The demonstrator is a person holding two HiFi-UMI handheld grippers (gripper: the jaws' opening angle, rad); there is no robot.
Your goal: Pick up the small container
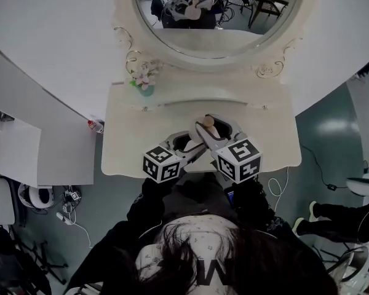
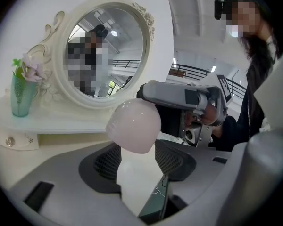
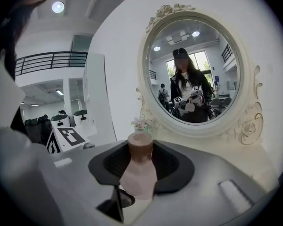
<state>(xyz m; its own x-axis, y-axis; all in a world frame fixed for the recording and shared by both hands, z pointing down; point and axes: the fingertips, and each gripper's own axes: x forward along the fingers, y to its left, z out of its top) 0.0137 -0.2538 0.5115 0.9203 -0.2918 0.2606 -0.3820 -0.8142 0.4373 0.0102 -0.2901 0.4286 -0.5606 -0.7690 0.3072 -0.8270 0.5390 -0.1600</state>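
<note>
**Position.** The small container (image 3: 140, 169), a pink bottle with a bare brown neck, is clear of the worktop (image 1: 128, 134). It stands upright above the middle of the front edge.

**Fingers.** The right gripper (image 1: 213, 129) has its fingers clamped on the bottle's body, below the shoulder. The left gripper (image 2: 139, 157) has its fingers closed on a pink domed cap (image 2: 133, 125), just beside the bottle.

**Handling, judged.**
- The bottle is probably light and rigid.
- The wall looks smooth and tapers toward the neck, so a grip placed higher could slide off. The widest part of the body is the sound hold.
- The neck is uncapped, so tilting risks spillage.
</note>
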